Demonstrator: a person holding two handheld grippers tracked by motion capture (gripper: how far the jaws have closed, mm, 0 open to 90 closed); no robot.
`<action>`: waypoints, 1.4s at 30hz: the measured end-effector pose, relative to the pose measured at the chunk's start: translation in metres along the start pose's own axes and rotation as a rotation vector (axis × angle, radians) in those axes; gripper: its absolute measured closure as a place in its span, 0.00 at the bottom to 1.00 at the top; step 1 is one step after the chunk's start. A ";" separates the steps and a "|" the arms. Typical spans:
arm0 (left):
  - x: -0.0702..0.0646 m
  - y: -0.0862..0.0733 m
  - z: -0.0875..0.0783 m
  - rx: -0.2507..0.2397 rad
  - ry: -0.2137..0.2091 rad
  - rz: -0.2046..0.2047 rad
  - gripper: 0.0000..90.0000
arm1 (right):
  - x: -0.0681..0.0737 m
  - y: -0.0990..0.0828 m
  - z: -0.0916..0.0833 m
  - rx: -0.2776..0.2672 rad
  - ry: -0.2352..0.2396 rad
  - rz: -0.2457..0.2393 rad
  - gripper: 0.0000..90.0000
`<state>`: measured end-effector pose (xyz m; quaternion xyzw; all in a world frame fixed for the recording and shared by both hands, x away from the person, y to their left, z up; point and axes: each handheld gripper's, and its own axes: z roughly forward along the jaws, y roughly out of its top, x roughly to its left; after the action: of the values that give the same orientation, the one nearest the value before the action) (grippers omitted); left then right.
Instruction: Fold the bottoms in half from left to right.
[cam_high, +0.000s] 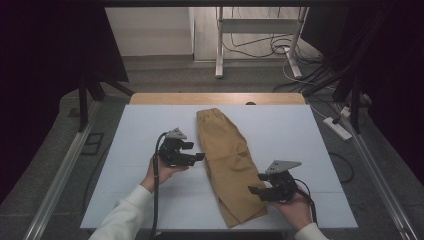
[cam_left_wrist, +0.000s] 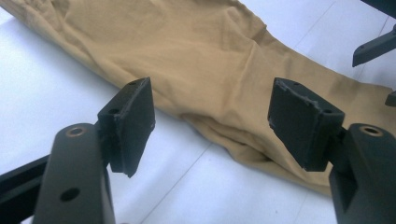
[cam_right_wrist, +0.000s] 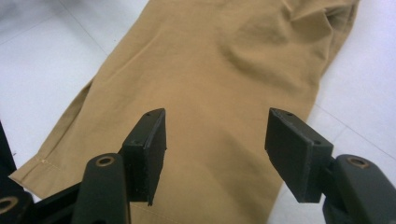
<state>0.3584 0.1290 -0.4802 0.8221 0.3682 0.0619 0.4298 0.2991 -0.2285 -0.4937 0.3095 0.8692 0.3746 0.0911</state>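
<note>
A pair of tan trousers (cam_high: 227, 155), folded lengthwise, lies on the white table top (cam_high: 145, 125) with the waistband at the far end and the hem near the front edge. My left gripper (cam_high: 200, 156) sits at the cloth's left edge, about halfway along it. In the left gripper view its jaws stand open (cam_left_wrist: 210, 121) around that folded edge of the trousers (cam_left_wrist: 196, 51), and the pads touch nothing. My right gripper (cam_high: 252, 190) hovers at the right side near the hem, open (cam_right_wrist: 215, 149) over flat fabric (cam_right_wrist: 224, 70).
Bare white table surface lies to the left and right of the trousers. A wooden strip (cam_high: 215, 98) borders the far edge. On the floor beyond are a metal desk frame (cam_high: 220, 45), cables and a power strip (cam_high: 339, 128). Dark stands flank both sides.
</note>
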 end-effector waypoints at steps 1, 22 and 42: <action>0.000 -0.001 -0.001 -0.001 0.001 0.000 0.35 | 0.001 0.001 0.000 -0.002 0.001 -0.001 0.43; 0.006 -0.011 -0.012 0.001 -0.003 -0.015 0.34 | 0.023 0.019 0.029 0.028 0.064 -0.070 0.42; 0.007 -0.011 -0.013 0.000 -0.004 -0.016 0.33 | 0.049 0.035 0.054 0.059 0.117 -0.122 0.41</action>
<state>0.3517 0.1463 -0.4819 0.8193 0.3738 0.0569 0.4310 0.2983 -0.1482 -0.5037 0.2359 0.9010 0.3601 0.0537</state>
